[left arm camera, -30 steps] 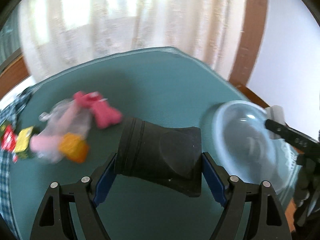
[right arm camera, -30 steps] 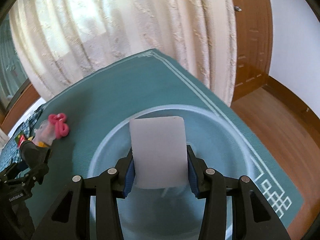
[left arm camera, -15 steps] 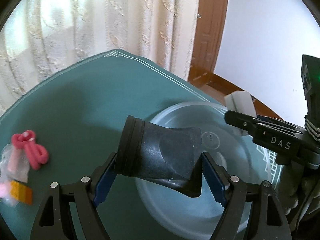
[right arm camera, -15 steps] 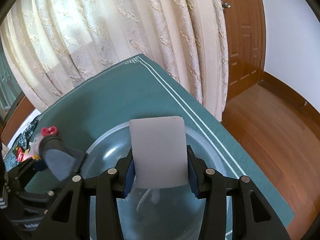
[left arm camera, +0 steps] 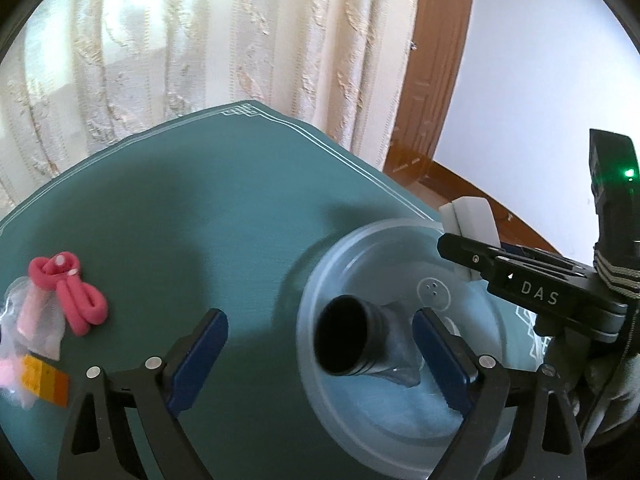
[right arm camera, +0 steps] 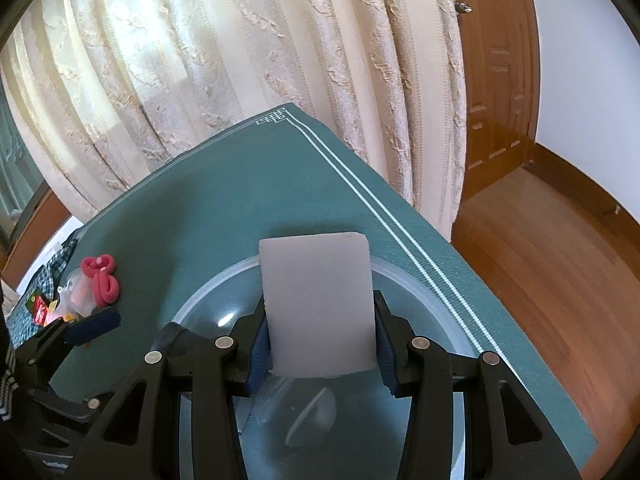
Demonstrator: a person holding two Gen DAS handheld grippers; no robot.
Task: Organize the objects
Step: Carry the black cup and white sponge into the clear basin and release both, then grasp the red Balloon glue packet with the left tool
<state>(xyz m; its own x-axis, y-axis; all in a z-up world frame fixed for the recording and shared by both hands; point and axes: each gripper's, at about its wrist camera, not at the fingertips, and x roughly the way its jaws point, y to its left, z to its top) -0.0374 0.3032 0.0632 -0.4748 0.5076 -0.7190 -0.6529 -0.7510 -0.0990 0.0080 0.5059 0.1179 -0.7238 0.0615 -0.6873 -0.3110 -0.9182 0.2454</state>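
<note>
A black nozzle [left arm camera: 352,336] lies tilted inside the clear plastic bowl [left arm camera: 400,432], its round mouth facing the camera. My left gripper [left arm camera: 320,360] hangs over it, open, its jaws still opening. The left pad stands well clear of the nozzle and the right pad is just beside its flared end. My right gripper [right arm camera: 320,344] is shut on a white block [right arm camera: 316,300] above the bowl's [right arm camera: 420,292] far side. In the left wrist view the right gripper [left arm camera: 468,248] and the white block [left arm camera: 472,216] show over the bowl's right rim. The nozzle [right arm camera: 176,334] shows partly in the right wrist view.
A pink looped band [left arm camera: 72,300] lies on the teal cloth [left arm camera: 180,240] at the left, beside a clear bag [left arm camera: 36,320] and an orange packet [left arm camera: 44,380]. Curtains hang behind the table. The table's edge and a wooden floor [right arm camera: 540,260] are at the right.
My left gripper swung right, from near the pink band to over the bowl. Its jaws opened and the nozzle dropped into the bowl. The right gripper kept hold of the white block.
</note>
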